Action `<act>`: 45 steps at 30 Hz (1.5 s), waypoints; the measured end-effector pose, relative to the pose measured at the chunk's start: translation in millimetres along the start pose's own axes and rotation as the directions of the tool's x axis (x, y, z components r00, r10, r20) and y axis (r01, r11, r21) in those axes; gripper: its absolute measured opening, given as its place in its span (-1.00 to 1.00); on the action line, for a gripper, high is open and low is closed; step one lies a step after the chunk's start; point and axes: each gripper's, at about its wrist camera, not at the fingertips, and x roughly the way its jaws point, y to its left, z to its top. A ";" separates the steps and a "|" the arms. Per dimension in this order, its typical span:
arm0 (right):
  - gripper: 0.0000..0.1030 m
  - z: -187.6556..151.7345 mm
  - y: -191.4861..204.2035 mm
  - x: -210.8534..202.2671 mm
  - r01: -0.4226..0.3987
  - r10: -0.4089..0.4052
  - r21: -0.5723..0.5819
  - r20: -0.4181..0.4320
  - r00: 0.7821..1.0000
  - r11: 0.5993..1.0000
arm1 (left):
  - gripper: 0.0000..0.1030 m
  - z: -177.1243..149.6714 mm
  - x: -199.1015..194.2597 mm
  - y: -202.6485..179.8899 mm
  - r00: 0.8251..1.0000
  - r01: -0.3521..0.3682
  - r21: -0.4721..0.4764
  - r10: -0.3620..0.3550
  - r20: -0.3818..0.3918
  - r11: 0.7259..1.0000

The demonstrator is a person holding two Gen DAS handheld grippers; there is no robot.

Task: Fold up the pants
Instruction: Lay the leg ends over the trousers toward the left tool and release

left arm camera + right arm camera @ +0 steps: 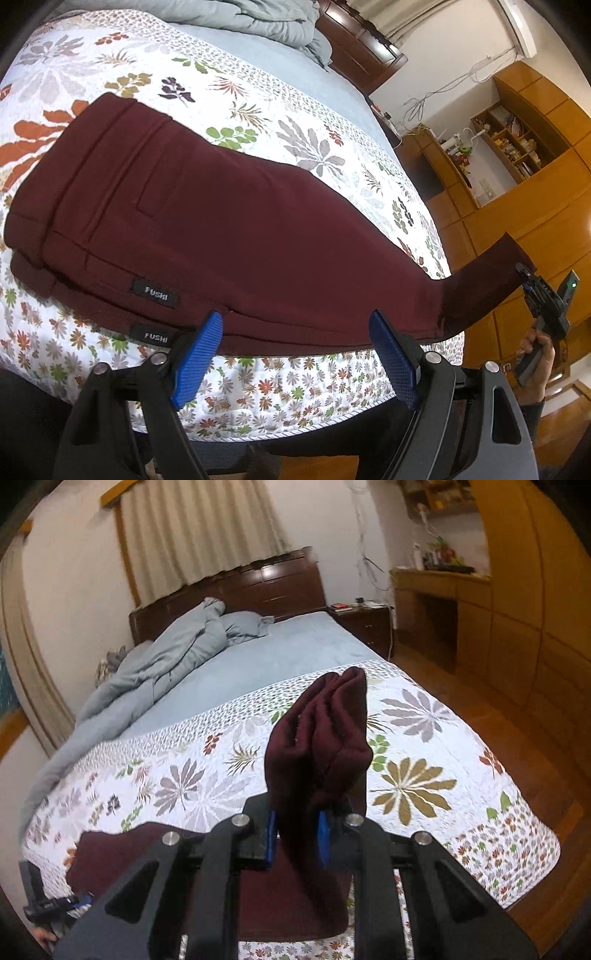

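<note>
Floral quilt (303, 122) under maroon pants (207, 229), seemingly doubled leg-on-leg; left gripper (295, 354) spread at lower centre, right gripper (297, 836) pinching bunched hem, centre frame.

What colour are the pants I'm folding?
Dark maroon, a plain burgundy, with small black brand labels. The pants show best in the left wrist view, spread on the floral quilt.

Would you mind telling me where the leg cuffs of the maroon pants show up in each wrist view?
Left wrist view: the cuffs are at the far right, lifted off the bed edge, pinched by the right gripper.
Right wrist view: the cuffs stand bunched at centre, between the gripper's blue pads.
Shared landmark: the floral quilt.
</note>
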 end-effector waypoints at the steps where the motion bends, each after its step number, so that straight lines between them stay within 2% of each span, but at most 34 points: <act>1: -0.68 -0.9 6.7 2.9 0.002 -0.003 -0.019 -0.003 1.000 1.000 | 0.59 -0.6 -0.1 1.3 1.000 0.002 -0.001 -0.002 -0.002 1.000; 12: -0.68 -21.5 98.5 43.1 -0.017 -0.001 -0.214 -0.081 0.997 0.977 | 0.59 -2.6 -4.2 12.9 1.000 0.027 -0.014 -0.027 -0.005 1.000; 16: -0.68 -44.1 138.2 60.7 -0.009 -0.031 -0.330 -0.117 0.993 0.944 | 0.59 -7.8 -0.8 15.0 0.999 0.036 -0.022 -0.037 -0.021 0.999; 19: -0.68 -69.4 167.7 74.6 -0.006 -0.060 -0.430 -0.138 0.989 0.903 | 0.59 -12.2 2.2 16.4 0.998 0.046 -0.029 -0.046 -0.030 0.999; 22: -0.68 -100.8 196.9 88.5 0.009 -0.105 -0.553 -0.143 0.984 0.833 | 0.59 -13.3 2.9 16.7 0.998 0.043 -0.028 -0.044 -0.034 0.999; 26: -0.68 -144.5 223.9 106.0 0.029 -0.172 -0.699 -0.136 0.976 0.715 | 0.59 -13.3 1.1 12.5 0.999 0.028 -0.001 -0.028 -0.033 1.000; 31: -0.68 -190.0 240.6 120.0 0.103 -0.265 -0.835 -0.052 0.963 0.540 | 0.59 -14.5 1.1 16.6 0.998 0.039 -0.006 -0.039 -0.040 0.999; 35: -0.68 -209.9 243.5 124.4 0.144 -0.292 -0.886 0.011 0.956 0.440 | 0.59 -16.5 3.6 21.5 0.998 0.039 -0.015 -0.040 -0.058 0.999; 39: -0.66 -229.0 242.6 131.1 0.140 -0.306 -0.914 0.018 0.952 0.381 | 0.59 -16.5 7.3 21.2 0.997 0.042 -0.016 -0.043 -0.068 0.999; 42: -0.62 -241.5 239.8 137.0 0.124 -0.311 -0.924 0.006 0.950 0.362 | 0.59 -16.9 10.5 21.3 0.996 0.040 -0.018 -0.041 -0.078 0.999; 45: -0.61 -245.7 236.8 141.3 0.115 -0.306 -0.924 -0.002 0.952 0.364 | 0.59 -16.8 11.4 21.3 0.996 0.034 -0.019 -0.035 -0.082 0.999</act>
